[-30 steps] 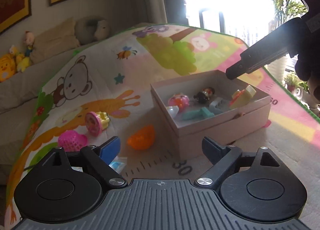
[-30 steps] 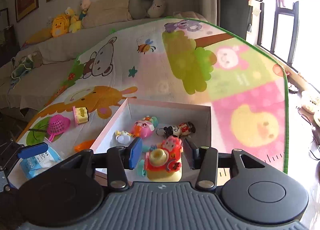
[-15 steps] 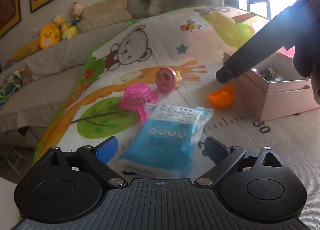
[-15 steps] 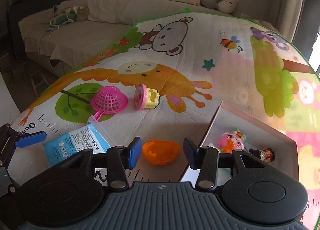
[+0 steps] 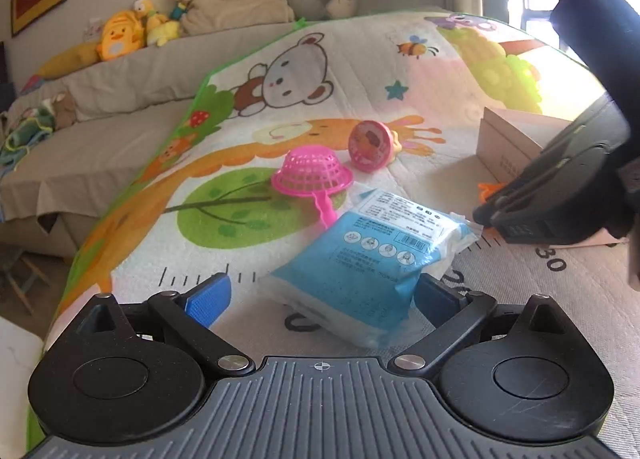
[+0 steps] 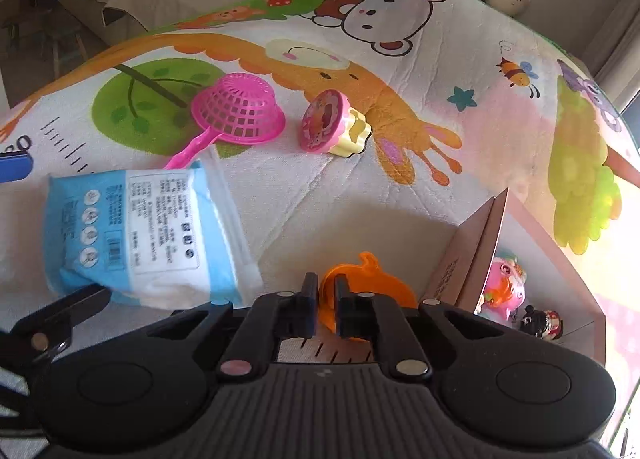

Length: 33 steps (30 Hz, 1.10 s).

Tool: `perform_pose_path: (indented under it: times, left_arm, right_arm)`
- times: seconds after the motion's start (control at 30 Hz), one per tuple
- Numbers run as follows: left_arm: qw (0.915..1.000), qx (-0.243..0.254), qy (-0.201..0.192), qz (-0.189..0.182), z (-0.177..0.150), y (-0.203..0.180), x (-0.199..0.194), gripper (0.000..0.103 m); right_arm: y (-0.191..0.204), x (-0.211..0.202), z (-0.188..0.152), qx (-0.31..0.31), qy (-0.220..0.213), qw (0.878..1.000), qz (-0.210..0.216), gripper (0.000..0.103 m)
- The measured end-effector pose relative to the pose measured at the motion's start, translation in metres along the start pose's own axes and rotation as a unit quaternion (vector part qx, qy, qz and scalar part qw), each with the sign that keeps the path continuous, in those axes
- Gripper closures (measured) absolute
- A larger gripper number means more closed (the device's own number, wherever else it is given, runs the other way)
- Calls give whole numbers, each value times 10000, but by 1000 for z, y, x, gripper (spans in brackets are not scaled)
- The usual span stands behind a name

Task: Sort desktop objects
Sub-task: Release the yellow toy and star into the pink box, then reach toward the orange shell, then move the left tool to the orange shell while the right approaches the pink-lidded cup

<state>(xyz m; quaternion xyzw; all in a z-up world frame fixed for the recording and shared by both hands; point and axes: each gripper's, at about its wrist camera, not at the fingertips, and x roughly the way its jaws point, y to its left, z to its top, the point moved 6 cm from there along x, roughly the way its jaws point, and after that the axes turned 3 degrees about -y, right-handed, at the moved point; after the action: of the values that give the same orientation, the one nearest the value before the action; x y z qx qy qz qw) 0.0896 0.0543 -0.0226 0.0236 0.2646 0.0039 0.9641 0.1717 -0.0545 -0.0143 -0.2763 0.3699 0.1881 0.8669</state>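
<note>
on the quilted cartoon mat (image 6: 400, 187) lay, from left to right, a crinkly blue plastic packet (image 6: 140, 235), a pink mesh strainer (image 6: 236, 111), a round pink toy (image 6: 332, 125) and a cardboard box (image 6: 476, 255). the left gripper (image 5: 320, 295) was opening wide around the packet's near end without touching it. the right gripper (image 6: 323, 307) had pinched the thin rim of a translucent orange shell (image 6: 372, 283) just beside the box.

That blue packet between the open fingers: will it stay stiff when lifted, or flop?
The blue packet looks like soft plastic film bulging over padded contents, so it would probably sag. Its glossy wrap may be slippery. The flat sealed edge nearest the orange toy would likely crumple if pinched.
</note>
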Motion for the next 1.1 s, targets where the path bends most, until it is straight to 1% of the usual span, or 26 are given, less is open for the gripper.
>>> perform_pose_path:
  times: [0.17, 0.2, 0.27, 0.33, 0.43, 0.47, 0.5, 0.53, 0.57, 0.6, 0.63, 0.67, 0.7, 0.77, 0.83, 0.9, 0.93, 0.97, 1.0, 1.03, 1.07, 1.1]
  left_arm:
    - [10000, 44, 8, 53, 0, -2, 0, 2]
    - [10000, 25, -3, 29, 1, -4, -1, 2]
    - [10000, -13, -9, -65, 2, -8, -2, 2]
    - [9999, 43, -14, -157, 1, -15, -2, 2]
    - [9996, 182, -5, -215, -2, -24, -2, 2]
    - [9996, 183, -37, -215, -2, -24, -3, 1]
    - [9996, 167, -48, -225, -2, -24, -3, 1]
    - [9996, 135, -21, -249, -2, -23, -2, 1]
    - [9996, 101, 6, -268, -3, -22, -1, 1]
    - [9996, 67, 26, -283, -3, -21, 0, 1]
    - [9995, 23, 45, -307, -3, -20, 0, 1]
    - [9994, -20, 65, -336, -4, -19, 1, 1]
    - [9993, -72, 89, -368, -4, -18, 1, 1]
    - [9989, -182, 136, -417, -4, -15, 4, 0]
    - [9982, -296, 230, -475, -6, -13, 7, 0]
    - [9972, -419, 328, -516, -7, -10, 9, 0]
    - [9967, -486, 374, -531, -7, -8, 11, 0]
    - [9961, -550, 407, -549, -8, -6, 12, 0]
    - [9956, -607, 430, -565, -9, -5, 12, 0]
    - [9953, -641, 439, -580, -9, -4, 13, 0]
    - [9952, -653, 428, -587, -9, -4, 12, 0]
    - [9954, -650, 394, -584, -9, -4, 11, 0]
  right_arm:
    - [7, -47, -38, 396, 134, 9956, 834, 96]
    - [8, -56, -46, 395, 193, 9947, 932, 96]
    - [10, -72, -61, 285, 274, 9938, 1037, 96]
    - [6, -83, -68, 263, 294, 9939, 1032, 95]
    - [-11, -94, -59, 524, 124, 9933, 1022, 93]
    - [-17, -94, -52, 606, 65, 9930, 1008, 89]
    - [-26, -92, -39, 777, -55, 9922, 976, 87]
    - [-33, -89, -28, 933, -148, 9908, 969, 79]
    - [-41, -82, -13, 1128, -224, 9881, 1018, 66]
    - [-48, -74, 1, 1310, -268, 9848, 1104, 59]
    - [-53, -64, 15, 1474, -302, 9816, 1179, 45]
    - [-57, -54, 27, 1609, -327, 9784, 1252, 38]
    - [-60, -37, 44, 1720, -349, 9751, 1358, 37]
    - [-60, -10, 68, 1728, -333, 9752, 1342, 34]
    - [-56, 27, 91, 1632, -253, 9793, 1171, 33]
    - [-52, 63, 107, 1591, -115, 9826, 947, 33]
    - [-50, 77, 110, 1602, -25, 9824, 961, 33]
    - [-48, 91, 113, 1604, 43, 9823, 970, 36]
    - [-45, 100, 115, 1587, 84, 9829, 926, 43]
    - [-43, 105, 114, 1560, 141, 9836, 896, 53]
    - [-42, 105, 113, 1556, 149, 9832, 940, 59]
    - [-42, 101, 112, 1581, 84, 9824, 994, 61]
